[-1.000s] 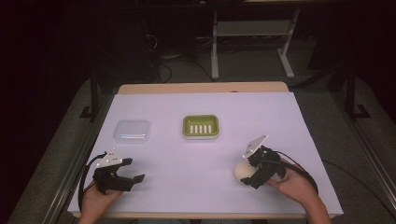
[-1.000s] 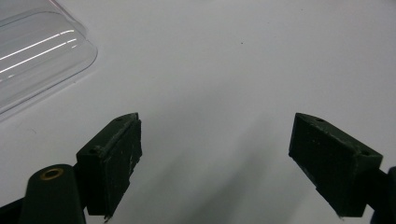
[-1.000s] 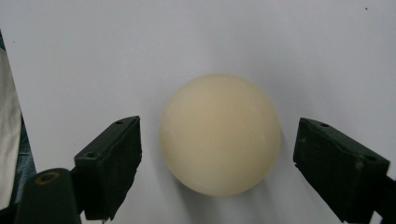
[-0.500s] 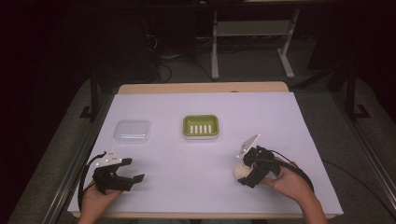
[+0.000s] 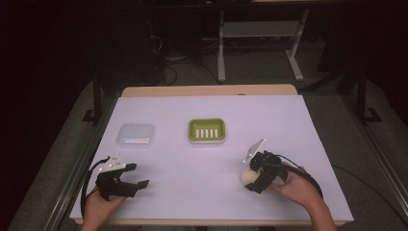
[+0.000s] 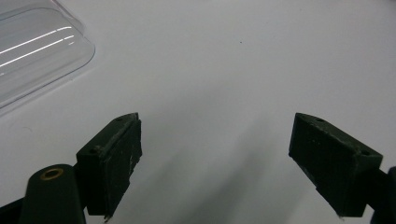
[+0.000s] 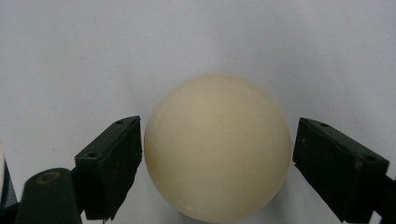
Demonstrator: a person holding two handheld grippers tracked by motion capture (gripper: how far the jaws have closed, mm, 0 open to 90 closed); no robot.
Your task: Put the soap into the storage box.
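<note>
A cream ball (image 5: 248,175) rests on the white table cover at the front right. My right gripper (image 5: 253,180) is open, with one jaw on each side of the ball and small gaps between. In the right gripper view the ball (image 7: 217,147) sits between the pads of my right gripper (image 7: 217,165), touching neither. My left gripper (image 5: 136,186) stands open at the front left, low over the table. In the left gripper view nothing lies between the jaws of my left gripper (image 6: 217,161).
A green soap dish (image 5: 206,130) with a slotted insert sits mid-table. A clear plastic lid (image 5: 136,134) lies left of it, and its corner (image 6: 32,51) shows beyond my left jaws. The white cover (image 5: 288,125) ends near the hands at the front edge.
My right gripper has edged left and slightly nearer, so its jaws now reach further around the ball. The ball and my left gripper have stayed put.
</note>
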